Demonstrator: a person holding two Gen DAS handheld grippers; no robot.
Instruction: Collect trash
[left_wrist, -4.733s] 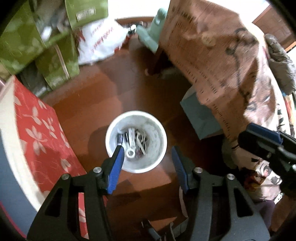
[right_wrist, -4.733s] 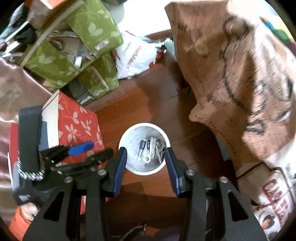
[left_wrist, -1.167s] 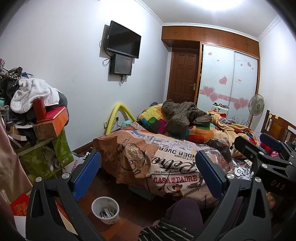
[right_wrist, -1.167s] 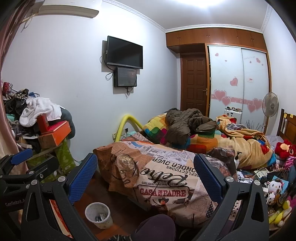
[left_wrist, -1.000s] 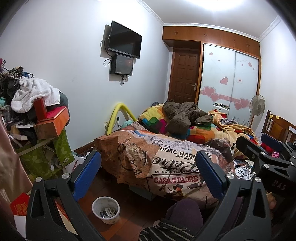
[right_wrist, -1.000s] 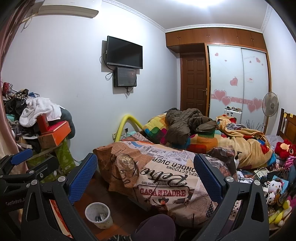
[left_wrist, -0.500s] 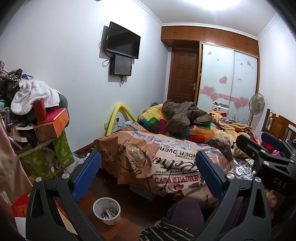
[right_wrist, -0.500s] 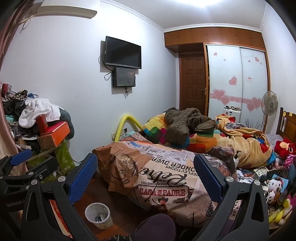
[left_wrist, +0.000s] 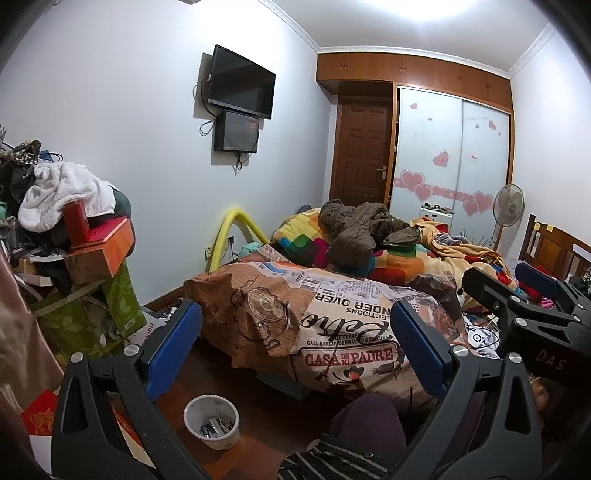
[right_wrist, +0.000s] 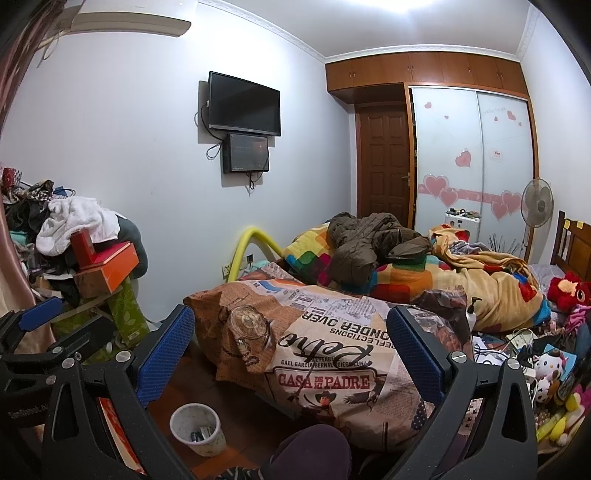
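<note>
A small white trash bin (left_wrist: 211, 421) with several bits of trash inside stands on the wooden floor beside the bed; it also shows in the right wrist view (right_wrist: 198, 429). My left gripper (left_wrist: 295, 347) is open and empty, held high and level, facing the bed. My right gripper (right_wrist: 291, 350) is open and empty too, beside it. The right gripper's body (left_wrist: 532, 317) shows at the right of the left wrist view, and the left gripper's body (right_wrist: 40, 332) at the left of the right wrist view.
A bed (left_wrist: 332, 314) with a printed cover, a colourful quilt and a brown jacket (right_wrist: 369, 240) fills the middle. A pile of boxes, green bags and clothes (left_wrist: 74, 266) stands at the left. Toys and cables (right_wrist: 546, 354) lie at the right. My knee (left_wrist: 365, 417) is below.
Since 4.7 s ago both grippers have risen from just above the bin, tilted up to face the room, and opened wider. Over the last second the views hardly shift.
</note>
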